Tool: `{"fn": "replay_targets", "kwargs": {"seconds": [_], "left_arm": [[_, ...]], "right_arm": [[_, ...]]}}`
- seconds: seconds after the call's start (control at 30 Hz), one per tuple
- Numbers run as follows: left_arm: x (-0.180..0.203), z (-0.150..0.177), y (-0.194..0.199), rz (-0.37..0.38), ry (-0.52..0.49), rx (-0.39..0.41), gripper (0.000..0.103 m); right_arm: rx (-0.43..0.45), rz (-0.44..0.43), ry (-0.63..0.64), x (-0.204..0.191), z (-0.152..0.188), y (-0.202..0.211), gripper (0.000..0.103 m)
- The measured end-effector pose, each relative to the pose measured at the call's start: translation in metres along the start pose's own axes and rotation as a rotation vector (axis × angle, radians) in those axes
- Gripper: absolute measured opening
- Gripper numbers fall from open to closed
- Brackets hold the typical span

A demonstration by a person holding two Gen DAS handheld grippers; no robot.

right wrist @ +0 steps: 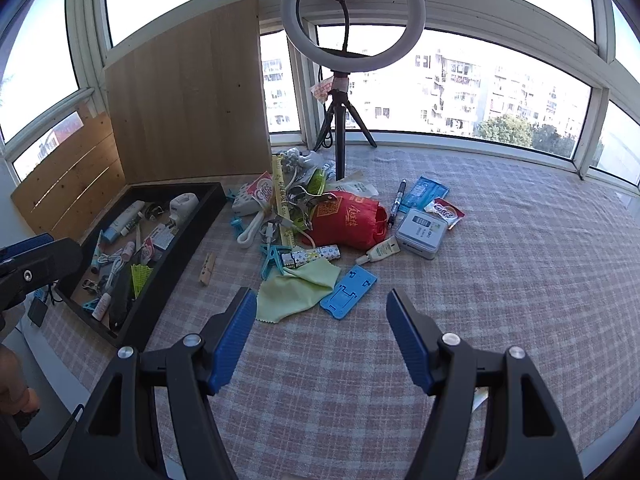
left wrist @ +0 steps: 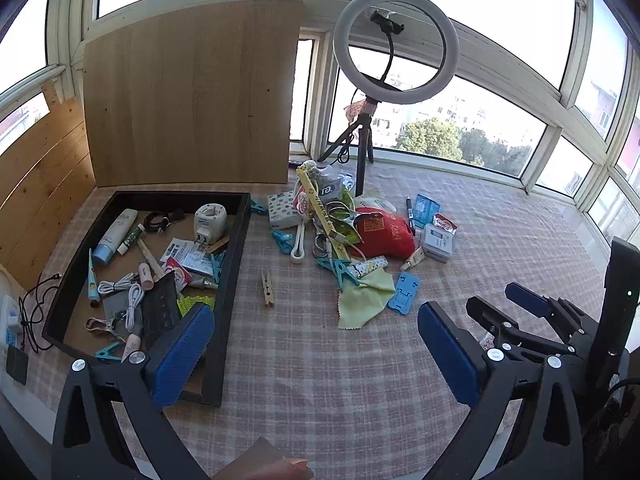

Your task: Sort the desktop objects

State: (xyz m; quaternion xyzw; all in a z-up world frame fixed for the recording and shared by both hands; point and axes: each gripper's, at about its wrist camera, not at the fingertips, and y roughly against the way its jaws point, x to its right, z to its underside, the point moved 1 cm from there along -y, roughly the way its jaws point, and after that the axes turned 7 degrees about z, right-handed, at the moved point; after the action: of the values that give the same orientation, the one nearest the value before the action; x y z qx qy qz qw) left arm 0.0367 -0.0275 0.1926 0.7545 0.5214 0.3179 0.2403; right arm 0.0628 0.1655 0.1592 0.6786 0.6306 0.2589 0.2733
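My left gripper (left wrist: 316,356) hangs open and empty over the checked tablecloth, its left finger above the near corner of the black tray (left wrist: 236,280). The tray holds several small items. My right gripper (right wrist: 322,340) is open too, with nothing between its pads, just short of a blue phone stand (right wrist: 348,288) and a yellow-green cloth (right wrist: 296,288). Behind them lies a pile with a red pouch (right wrist: 348,220), a metal tin (right wrist: 420,236) and teal clips (left wrist: 340,270). A wooden clothespin (left wrist: 267,289) lies alone between tray and pile.
A ring light on a tripod (left wrist: 396,46) stands at the back behind the pile. A wooden board (left wrist: 192,92) leans upright behind the tray. A power strip with a black cable (left wrist: 12,320) sits left of the tray at the table's edge. Windows run around the back.
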Motion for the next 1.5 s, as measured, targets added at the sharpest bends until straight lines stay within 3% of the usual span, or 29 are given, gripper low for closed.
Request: {"fn": "replay_targets", "kwargs": {"seconds": [0.1,0.3,0.7,0.83,1.07,1.3,1.5], "left_arm": [[0.004,-0.005,0.017,0.045,-0.029,0.015,0.1],[0.018,-0.01,0.042,0.064,-0.123,0.016,0.1],[0.023,-0.01,0.032,0.074,-0.093,-0.035,0.102],[0.025,-0.011,0.031,0.114,-0.07,-0.043,0.102],[0.019,-0.008,0.015,0.032,-0.052,-0.085,0.102],[0.001,0.008,-0.019,-0.173,-0.081,-0.152,0.1],[-0.002,0.008,-0.019,-0.195,-0.052,-0.138,0.102]], "right_arm": [[0.026,0.005,0.013,-0.004,-0.003,0.012,0.066],[0.059,0.006,0.034,-0.009,-0.002,0.029,0.066],[0.034,-0.037,0.007,-0.004,0.006,0.02,0.066],[0.028,-0.042,-0.004,-0.001,0.007,0.017,0.066],[0.025,-0.043,-0.014,0.003,0.008,0.014,0.066],[0.014,-0.033,-0.004,0.002,0.01,0.008,0.066],[0.012,-0.025,0.022,-0.004,0.009,0.006,0.067]]}}
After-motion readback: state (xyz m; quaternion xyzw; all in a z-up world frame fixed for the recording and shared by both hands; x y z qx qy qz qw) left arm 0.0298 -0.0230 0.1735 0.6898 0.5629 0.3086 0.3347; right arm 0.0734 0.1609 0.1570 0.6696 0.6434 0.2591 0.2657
